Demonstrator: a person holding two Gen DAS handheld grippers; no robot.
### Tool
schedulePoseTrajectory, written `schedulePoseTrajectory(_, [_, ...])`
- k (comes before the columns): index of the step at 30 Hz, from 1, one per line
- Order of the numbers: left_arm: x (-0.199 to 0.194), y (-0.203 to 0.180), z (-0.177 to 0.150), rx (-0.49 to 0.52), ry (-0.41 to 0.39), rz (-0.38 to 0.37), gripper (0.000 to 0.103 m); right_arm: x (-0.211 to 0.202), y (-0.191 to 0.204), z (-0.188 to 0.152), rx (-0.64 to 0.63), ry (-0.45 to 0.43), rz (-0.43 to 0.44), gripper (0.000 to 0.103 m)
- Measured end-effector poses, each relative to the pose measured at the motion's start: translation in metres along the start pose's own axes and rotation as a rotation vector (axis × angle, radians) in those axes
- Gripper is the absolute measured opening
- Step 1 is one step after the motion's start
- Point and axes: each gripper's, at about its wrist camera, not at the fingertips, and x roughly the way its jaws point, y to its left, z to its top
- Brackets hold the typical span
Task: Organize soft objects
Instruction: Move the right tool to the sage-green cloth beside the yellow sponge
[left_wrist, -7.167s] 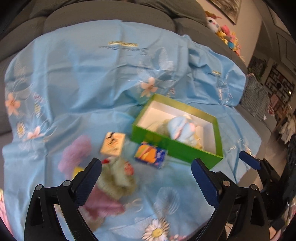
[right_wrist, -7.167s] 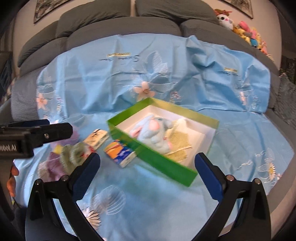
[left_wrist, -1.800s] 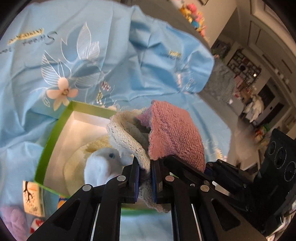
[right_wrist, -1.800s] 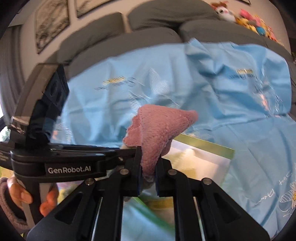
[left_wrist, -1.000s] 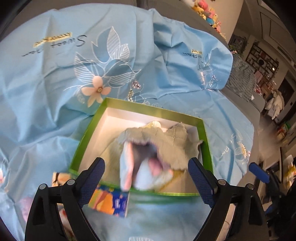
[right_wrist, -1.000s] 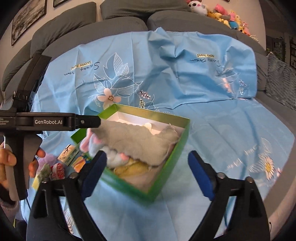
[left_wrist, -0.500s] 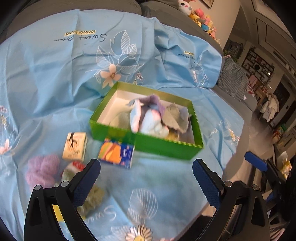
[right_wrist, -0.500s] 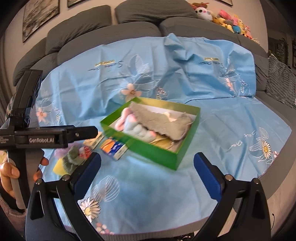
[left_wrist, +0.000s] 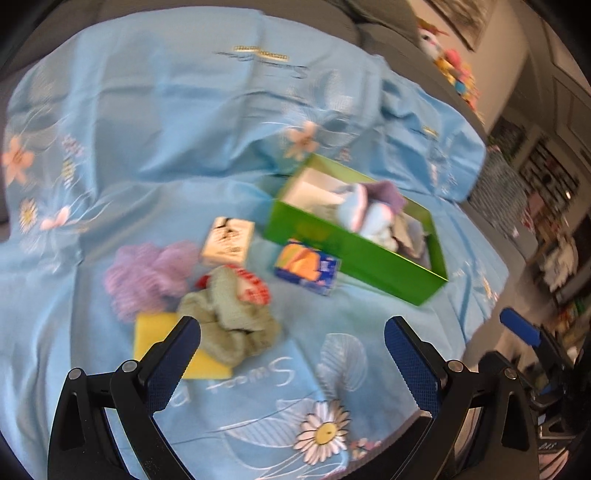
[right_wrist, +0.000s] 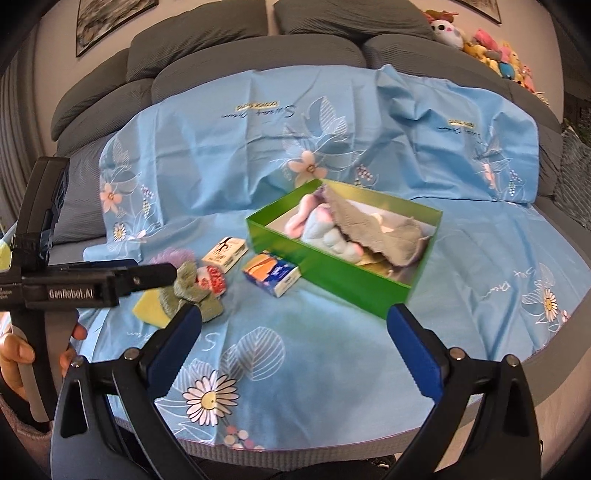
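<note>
Soft items (a grey knitted cloth (right_wrist: 380, 230) over a pale blue-and-pink plush toy (right_wrist: 321, 227)) lie inside the green cardboard box (right_wrist: 332, 271) on the light blue floral sheet (right_wrist: 295, 343). Left gripper (left_wrist: 291, 345) and right gripper (right_wrist: 293, 325) both gape wide, empty. An olive-green crumpled cloth (left_wrist: 231, 319), lilac fluffy puff (left_wrist: 147, 271) and yellow sponge (left_wrist: 147, 330) sit left of the box.

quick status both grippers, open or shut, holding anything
Left gripper: open, holding nothing, above the cloth pile.
Right gripper: open, holding nothing, in front of the green box.
</note>
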Motion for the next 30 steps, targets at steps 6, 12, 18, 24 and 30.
schedulePoseTrajectory(6, [-0.008, 0.034, -0.015, -0.088, -0.018, 0.038, 0.1, 0.017, 0.023, -0.012, -0.019, 0.039, 0.074, 0.101])
schedulePoseTrajectory(12, [-0.007, 0.068, -0.033, -0.147, 0.006, 0.083, 0.1, 0.048, 0.044, -0.027, -0.043, 0.116, 0.137, 0.101])
schedulePoseTrajectory(18, [0.0, 0.092, -0.048, -0.21, 0.032, 0.043, 0.1, 0.072, 0.063, -0.037, -0.067, 0.168, 0.209, 0.101])
schedulePoseTrajectory(24, [0.006, 0.086, -0.048, -0.142, 0.019, 0.007, 0.1, 0.095, 0.075, -0.039, -0.081, 0.182, 0.3, 0.1])
schedulePoseTrajectory(30, [0.022, 0.073, -0.036, -0.05, 0.017, -0.037, 0.1, 0.122, 0.08, -0.037, -0.081, 0.202, 0.329, 0.099])
